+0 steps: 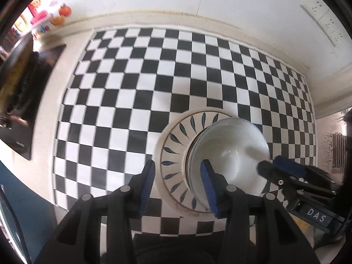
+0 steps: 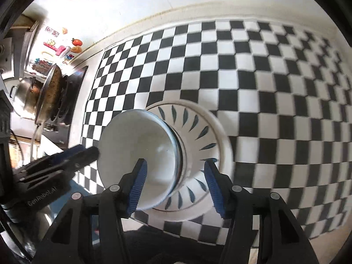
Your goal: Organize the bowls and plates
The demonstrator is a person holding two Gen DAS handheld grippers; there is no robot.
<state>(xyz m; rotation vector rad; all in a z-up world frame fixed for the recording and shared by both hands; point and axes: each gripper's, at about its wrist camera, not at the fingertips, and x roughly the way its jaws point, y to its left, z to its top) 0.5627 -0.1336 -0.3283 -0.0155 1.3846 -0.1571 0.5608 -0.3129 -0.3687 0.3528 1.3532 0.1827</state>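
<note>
1. White bowl [image 1: 228, 154] sits in the centre well of a white plate w/ blue leaf marks [image 1: 176, 145]; plate lies on a black-and-white checkered mat [image 1: 154, 77] on a pale countertop [image 1: 47, 110].
2. Left gripper [image 1: 178, 187] is above the plate's near-left side, pointing steeply down. Jaws part open, nothing between the pads but air; below the gap shows plate rim and the bowl's left edge. Left blue pad [image 1: 146, 189] hangs over the mat just outside the plate rim, right pad over the bowl's left wall. No contact visible w/ either dish.
3. Right gripper [image 2: 175, 184] is above the bowl's right side and the plate's leaf band, also pointing down. Jaws moderately wide, empty; one finger [image 2: 137, 187] over the bowl interior, the other over the plate rim. Not touching either, as far as the views show.
4. Each gripper shows in the other's view: right one at the bowl's far-right edge in the left wrist view, left one beside the bowl's left edge in the right wrist view.
5. Beyond the mat's left edge: a stove w/ a metal pot [image 2: 28, 94] and a dirty pan [image 2: 51, 92]; fruit stickers [image 2: 76, 43] on the wall behind.
6. Wall sockets [image 1: 323, 17] at upper right of the left wrist view. Both views motion-blurred.
</note>
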